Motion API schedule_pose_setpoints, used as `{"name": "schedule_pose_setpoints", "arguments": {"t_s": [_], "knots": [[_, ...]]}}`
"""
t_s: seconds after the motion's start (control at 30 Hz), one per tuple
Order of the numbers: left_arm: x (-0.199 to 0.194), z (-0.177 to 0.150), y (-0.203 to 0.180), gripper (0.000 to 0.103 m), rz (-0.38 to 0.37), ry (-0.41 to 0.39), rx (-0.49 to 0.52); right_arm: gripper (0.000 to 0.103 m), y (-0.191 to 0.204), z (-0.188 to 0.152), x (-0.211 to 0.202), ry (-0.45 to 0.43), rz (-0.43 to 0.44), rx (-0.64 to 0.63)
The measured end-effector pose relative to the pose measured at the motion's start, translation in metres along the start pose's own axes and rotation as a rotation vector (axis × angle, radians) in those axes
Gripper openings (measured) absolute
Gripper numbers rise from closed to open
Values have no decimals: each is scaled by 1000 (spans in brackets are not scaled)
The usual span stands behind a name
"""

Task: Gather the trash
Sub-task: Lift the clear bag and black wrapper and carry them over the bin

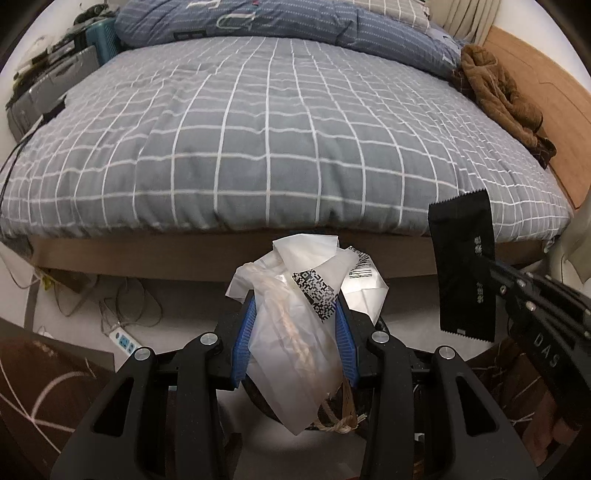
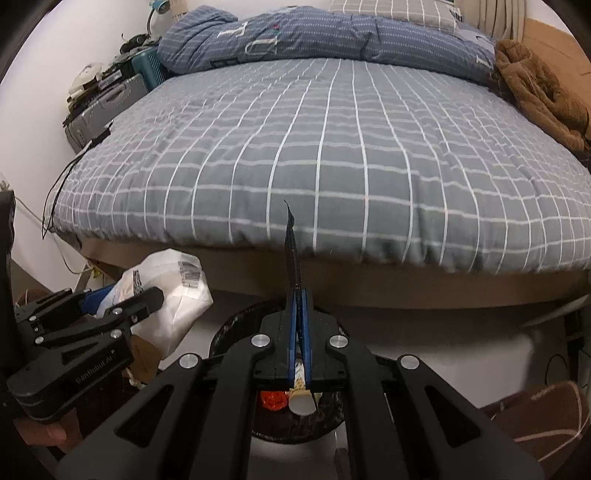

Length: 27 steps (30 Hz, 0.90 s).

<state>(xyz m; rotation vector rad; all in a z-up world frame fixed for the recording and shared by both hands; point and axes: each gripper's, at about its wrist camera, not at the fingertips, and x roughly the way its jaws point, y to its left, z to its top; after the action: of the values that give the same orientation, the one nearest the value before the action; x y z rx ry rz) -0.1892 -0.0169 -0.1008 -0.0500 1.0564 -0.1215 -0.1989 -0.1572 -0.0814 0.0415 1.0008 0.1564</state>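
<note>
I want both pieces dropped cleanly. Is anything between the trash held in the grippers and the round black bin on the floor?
Nothing visible. The crumpled white plastic bag and flat black sachet hang over the round black bin, whose open mouth shows only trash inside.

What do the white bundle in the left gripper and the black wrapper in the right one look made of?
White bundle: thin, translucent crinkly plastic film, apparently a bag, with printed barcode labels. Black wrapper: thin matte plastic or foil sachet, likely, with serrated ends and pale print; edge-on it looks flat.

Bed (image 1: 280,147) has a grey checked cover, a blue duvet (image 1: 258,18) and a brown jacket (image 1: 498,96) on it.
</note>
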Motion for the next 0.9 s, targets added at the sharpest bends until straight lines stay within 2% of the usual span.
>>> {"name": "schedule_pose_setpoints", "arguments": {"t_s": [0.27,0.47,0.6,0.9], "knots": [[6,-21,17,39,34,41,-26,2,8,-22,13,64,22,7],[31,-31,30,39,61,87,-22,2,12,-36,45,145,19,-5],[55,-38,43,38,38,126,-53,2,16,-41,67,192,19,-5],[79,-46,76,38,91,154,-90,5,32,-49,108,260,18,-36]]}}
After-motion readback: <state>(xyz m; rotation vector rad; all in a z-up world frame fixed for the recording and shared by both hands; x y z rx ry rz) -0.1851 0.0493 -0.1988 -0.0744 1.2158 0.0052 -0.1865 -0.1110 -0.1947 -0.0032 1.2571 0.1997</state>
